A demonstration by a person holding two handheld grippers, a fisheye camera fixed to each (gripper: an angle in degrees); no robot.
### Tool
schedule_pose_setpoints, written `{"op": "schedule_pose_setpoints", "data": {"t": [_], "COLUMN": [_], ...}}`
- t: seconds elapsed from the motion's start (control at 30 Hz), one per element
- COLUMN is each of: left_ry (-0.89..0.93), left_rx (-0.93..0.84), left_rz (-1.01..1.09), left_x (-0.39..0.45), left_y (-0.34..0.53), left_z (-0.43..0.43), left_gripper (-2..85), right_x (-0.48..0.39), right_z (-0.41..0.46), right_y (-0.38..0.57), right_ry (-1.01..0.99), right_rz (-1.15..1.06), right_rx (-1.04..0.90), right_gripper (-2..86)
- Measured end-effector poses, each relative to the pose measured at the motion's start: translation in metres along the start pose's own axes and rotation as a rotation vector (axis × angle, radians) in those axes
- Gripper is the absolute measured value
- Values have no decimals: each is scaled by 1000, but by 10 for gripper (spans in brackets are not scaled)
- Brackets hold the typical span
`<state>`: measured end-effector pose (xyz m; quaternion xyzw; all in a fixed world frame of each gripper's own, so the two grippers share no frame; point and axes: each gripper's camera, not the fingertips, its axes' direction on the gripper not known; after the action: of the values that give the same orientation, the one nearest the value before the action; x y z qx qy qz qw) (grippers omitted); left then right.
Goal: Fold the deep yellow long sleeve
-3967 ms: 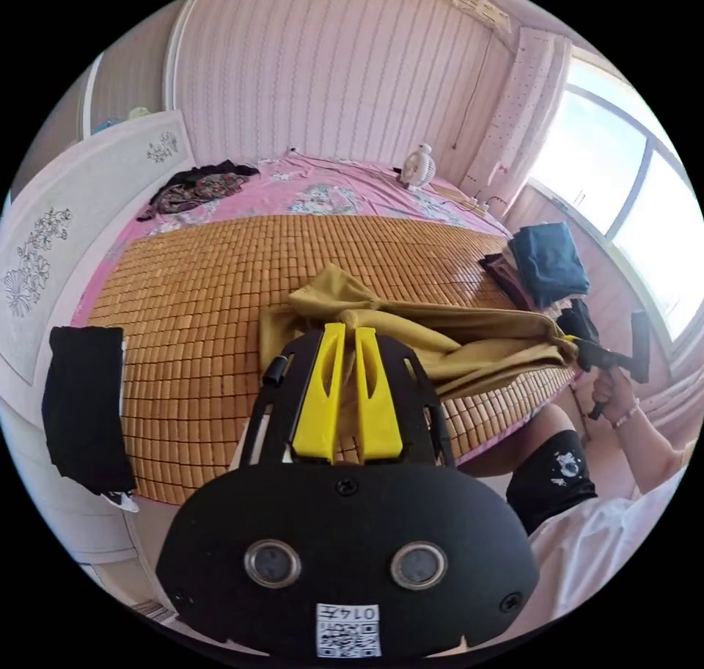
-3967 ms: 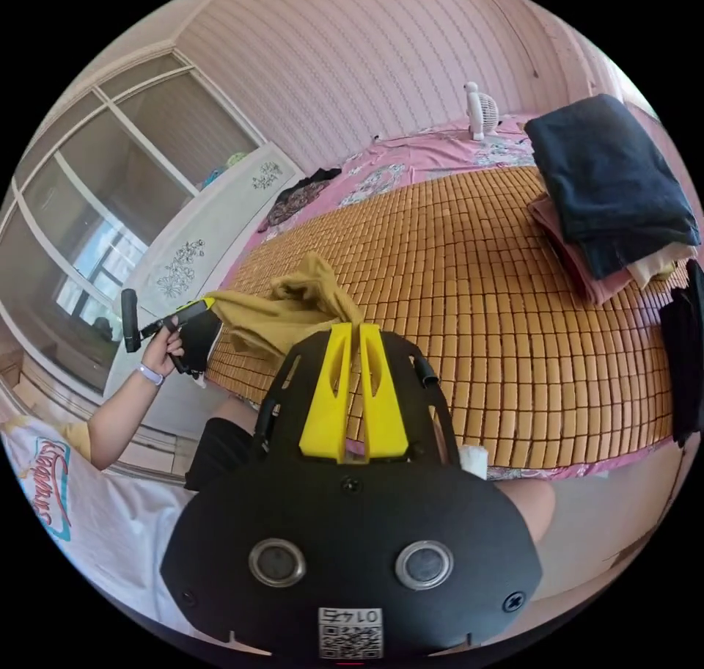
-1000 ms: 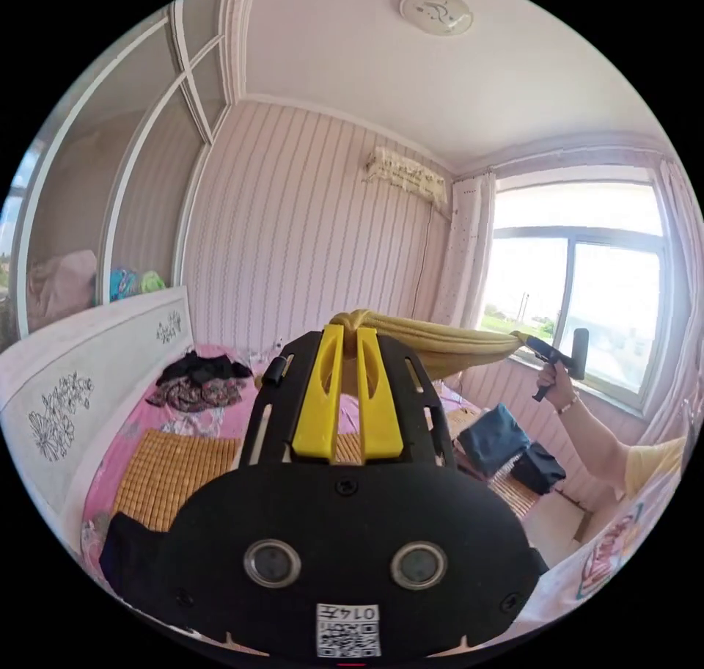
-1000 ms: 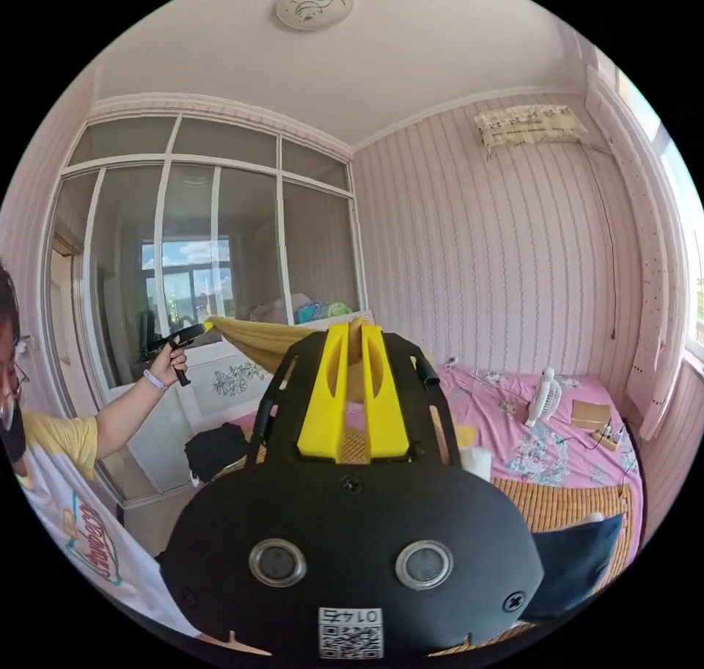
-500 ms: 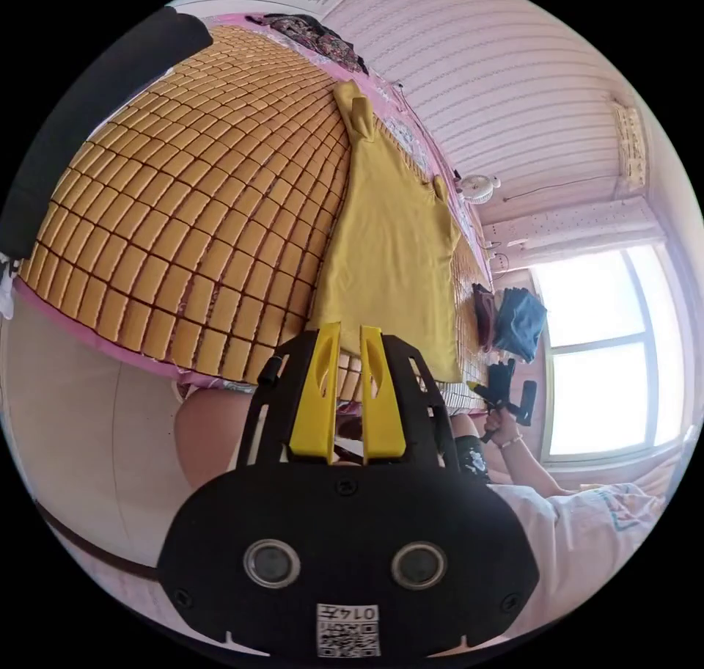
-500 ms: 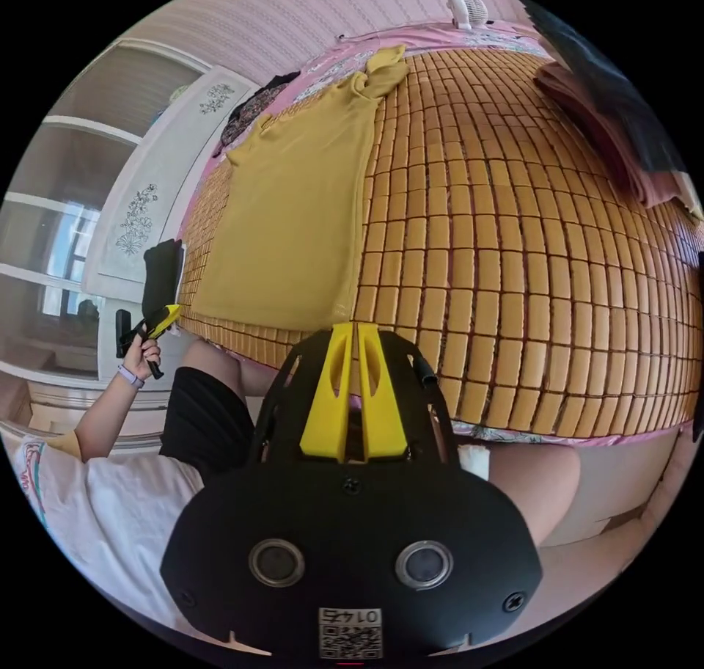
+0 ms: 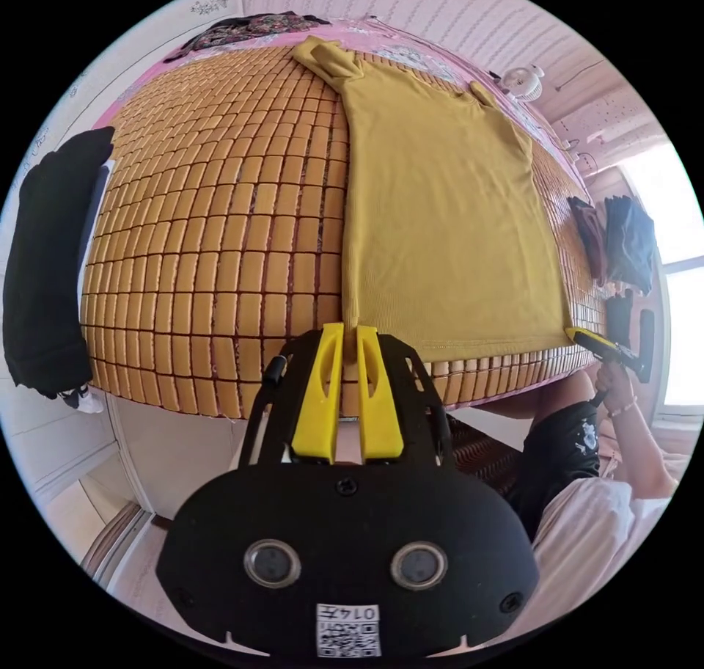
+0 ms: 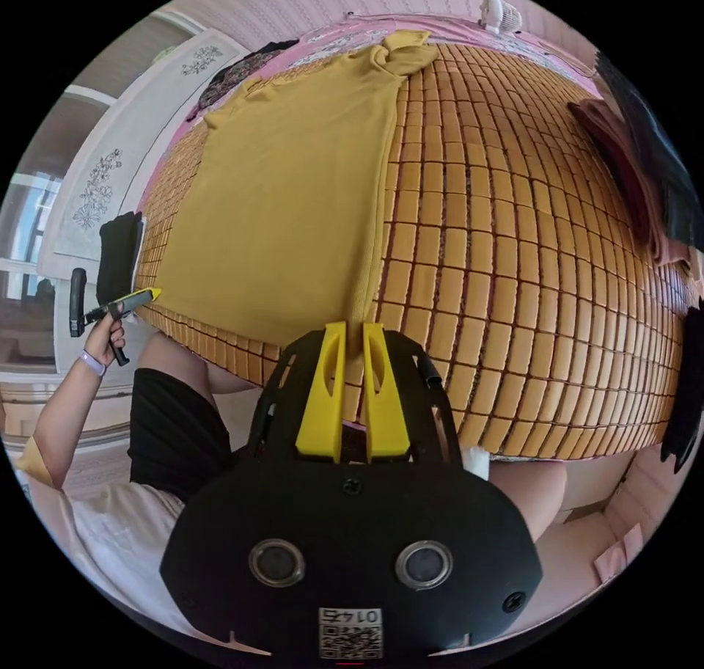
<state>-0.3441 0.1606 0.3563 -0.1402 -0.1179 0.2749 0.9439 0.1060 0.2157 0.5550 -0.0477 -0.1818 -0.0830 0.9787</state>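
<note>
Yellow shirt (image 7: 447, 214) now lying spread flat on mat (image 7: 220, 258), no longer hanging.
Left gripper (image 7: 350, 346) and right gripper (image 8: 354, 342) each pinching a hem corner; bare mat lying beside both jaws.

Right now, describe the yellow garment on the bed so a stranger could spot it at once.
Look at the bed covered by a tan bamboo-tile mat. Spread flat on it, hem at the near edge, lies the deep yellow long sleeve, with the left gripper and right gripper at its two hem corners. The other clothes are dark or pink and lie at the mat's edges; this is the single mustard-coloured piece laid out.
</note>
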Motion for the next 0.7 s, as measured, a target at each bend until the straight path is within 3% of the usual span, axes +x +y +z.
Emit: {"op": "schedule_pose_setpoints", "data": {"t": [0.23, 0.47, 0.7], "left_ry": [47, -52, 42], "left_rx": [21, -27, 58], "left_rz": [-4, 42, -78], "left_x": [-9, -4, -21], "left_y": [10, 34, 41], "left_z": [1, 26, 25], "left_gripper": [27, 36, 53], "right_x": [-22, -67, -80], "right_z": [8, 37, 34], "right_y": [13, 43, 70], "right_ry": [20, 180, 204], "right_rz": [-87, -230, -212], "right_rx": [-36, -126, -31], "right_gripper": [23, 36, 59]}}
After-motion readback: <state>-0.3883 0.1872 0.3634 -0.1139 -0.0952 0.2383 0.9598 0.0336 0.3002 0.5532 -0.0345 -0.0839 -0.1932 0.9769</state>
